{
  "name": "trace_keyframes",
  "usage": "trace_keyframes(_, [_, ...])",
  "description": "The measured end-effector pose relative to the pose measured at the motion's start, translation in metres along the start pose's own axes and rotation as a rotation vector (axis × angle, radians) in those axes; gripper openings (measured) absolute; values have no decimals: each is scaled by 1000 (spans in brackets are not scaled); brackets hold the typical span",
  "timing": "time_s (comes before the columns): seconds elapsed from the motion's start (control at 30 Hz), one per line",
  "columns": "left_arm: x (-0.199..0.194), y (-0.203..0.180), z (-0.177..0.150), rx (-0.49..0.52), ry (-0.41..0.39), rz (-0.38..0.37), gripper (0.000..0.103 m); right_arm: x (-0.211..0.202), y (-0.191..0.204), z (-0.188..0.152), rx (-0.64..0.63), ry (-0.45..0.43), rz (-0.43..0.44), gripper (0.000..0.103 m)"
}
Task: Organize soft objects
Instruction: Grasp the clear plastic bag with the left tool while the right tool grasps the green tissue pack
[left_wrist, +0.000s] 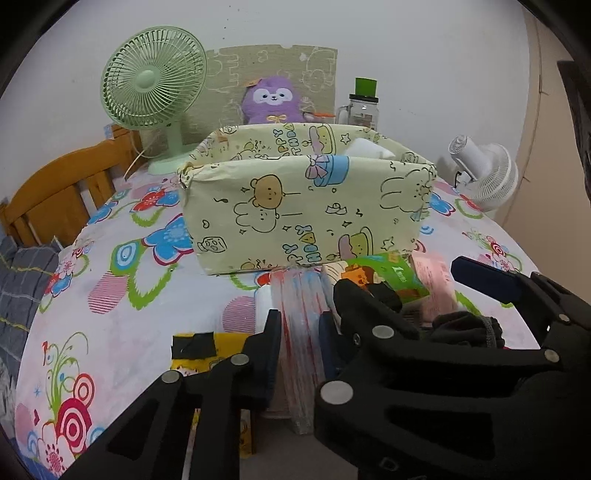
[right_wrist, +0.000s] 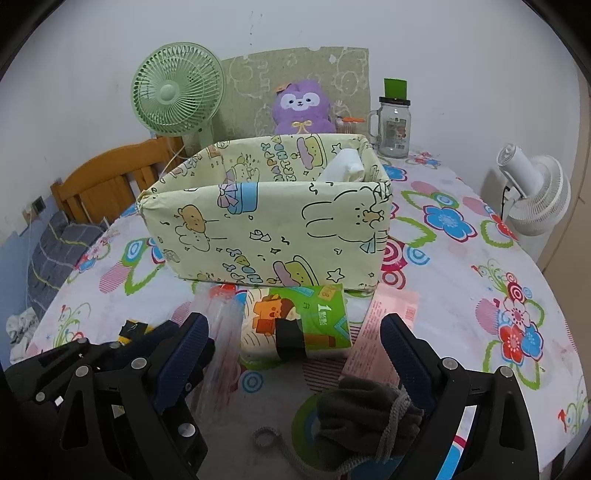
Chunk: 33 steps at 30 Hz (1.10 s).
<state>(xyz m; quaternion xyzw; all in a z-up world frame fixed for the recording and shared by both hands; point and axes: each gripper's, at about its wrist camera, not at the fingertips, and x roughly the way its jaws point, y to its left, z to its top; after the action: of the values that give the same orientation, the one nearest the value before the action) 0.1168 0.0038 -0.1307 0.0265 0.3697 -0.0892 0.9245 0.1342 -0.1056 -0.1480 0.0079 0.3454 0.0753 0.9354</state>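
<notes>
Pinching a clear plastic packet (left_wrist: 301, 332), the left claw (left_wrist: 301, 345) is pressed onto it just near of the cartoon-print box (right_wrist: 266, 221). Right claw (right_wrist: 295, 347) spread wide over the tissue pack (right_wrist: 295, 325) (dark pouch (right_wrist: 364, 413) nearer) on the tabletop (right_wrist: 480, 332).

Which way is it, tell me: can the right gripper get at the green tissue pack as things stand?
Probably yes. The right gripper is open, and the green tissue pack lies flat on the tablecloth straight ahead between its fingers, with nothing on top. The cloth box stands just behind it.
</notes>
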Motion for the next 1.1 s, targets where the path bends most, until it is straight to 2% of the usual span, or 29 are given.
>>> trace_keyframes(0.1, [4, 4, 4, -8, 1, -13, 12, 6, -2, 3, 20, 11, 2, 96])
trace_keyframes(0.17, [8, 7, 6, -5, -5, -7, 11, 11, -4, 6, 31, 25, -19, 85])
trace_keyframes(0.2, [11, 8, 7, -1, -5, 3, 11, 14, -5, 6, 34, 38, -22, 84])
trace_keyframes(0.5, [23, 9, 6, -1, 19, 10, 10, 38, -5, 8, 56, 104, -1, 83])
trace_keyframes(0.53, [23, 9, 6, 1, 18, 11, 10, 40, -6, 7, 64, 110, 2, 82])
trace_keyframes(0.57, [23, 8, 6, 3, 17, 13, 10, 42, -8, 7, 73, 116, 8, 75])
trace_keyframes(0.6, [23, 7, 5, 5, 15, 14, 10, 42, -8, 7, 81, 119, 6, 75])
trace_keyframes(0.77, [21, 3, 7, 16, 11, 13, 9, 39, -9, 8, 88, 107, 0, 65])
trace_keyframes(1.1, [3, -7, 12, 12, -21, -7, 9, 10, -15, 11, 94, 43, -11, 63])
